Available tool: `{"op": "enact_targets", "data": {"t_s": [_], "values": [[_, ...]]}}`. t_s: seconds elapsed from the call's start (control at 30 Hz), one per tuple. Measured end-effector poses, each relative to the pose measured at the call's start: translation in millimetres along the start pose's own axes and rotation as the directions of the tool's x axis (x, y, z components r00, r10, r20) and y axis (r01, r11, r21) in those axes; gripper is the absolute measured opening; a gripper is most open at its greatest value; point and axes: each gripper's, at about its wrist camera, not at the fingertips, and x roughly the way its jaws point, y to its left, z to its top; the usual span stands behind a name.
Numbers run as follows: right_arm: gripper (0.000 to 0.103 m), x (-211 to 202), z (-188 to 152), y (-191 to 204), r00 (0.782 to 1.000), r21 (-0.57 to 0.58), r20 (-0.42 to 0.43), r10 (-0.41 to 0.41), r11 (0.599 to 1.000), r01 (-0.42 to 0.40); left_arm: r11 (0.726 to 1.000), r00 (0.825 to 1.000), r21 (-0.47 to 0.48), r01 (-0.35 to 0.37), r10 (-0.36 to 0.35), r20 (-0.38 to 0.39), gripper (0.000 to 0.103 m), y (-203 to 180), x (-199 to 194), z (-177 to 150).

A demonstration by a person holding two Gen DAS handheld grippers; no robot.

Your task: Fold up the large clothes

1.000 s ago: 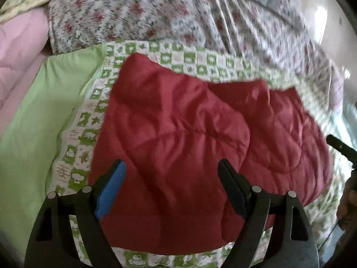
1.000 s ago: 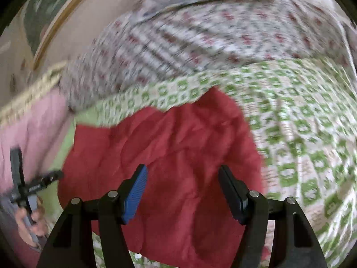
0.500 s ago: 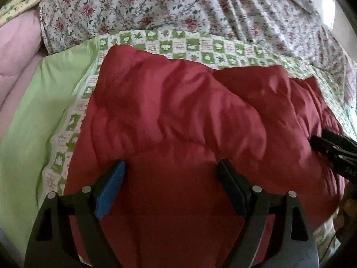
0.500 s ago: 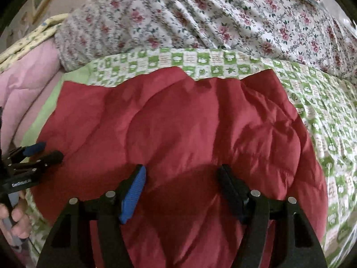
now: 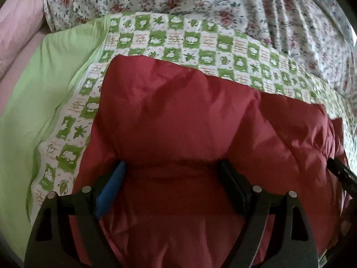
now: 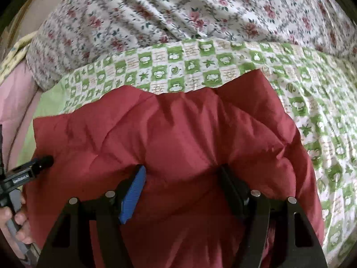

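Both grippers lowered, pressing red jacket (image 5: 178,122)

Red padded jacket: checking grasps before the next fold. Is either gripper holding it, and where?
Neither. The left gripper and right gripper are open, pressed into the red padded jacket.

The padded jacket (image 5: 178,120) lies on the checked sheet (image 5: 200,44), directly under and ahead of the jaws of both grippers. Beyond the jaws, behind the sheet, the flowered quilt (image 6: 178,11) is piled. Left of the left jaws lies the plain cover (image 5: 44,89), and further left the pillow (image 5: 20,22)
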Motion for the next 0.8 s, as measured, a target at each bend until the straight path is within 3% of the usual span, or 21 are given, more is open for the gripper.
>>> {"op": "enact_targets", "data": {"t_s": [0.53,0.8], "values": [[0.07,13,4,-14,0.999,0.075,-0.015,0.034,0.997,-0.033,0.998,0.999,-0.05,0.036,-0.037,-0.03,0.091,10,11,16],[0.07,14,4,-14,0.999,0.078,-0.01,0.032,0.997,-0.031,0.995,0.994,0.002,0.098,-0.098,0.043,0.091,9,-45,-14]]}}
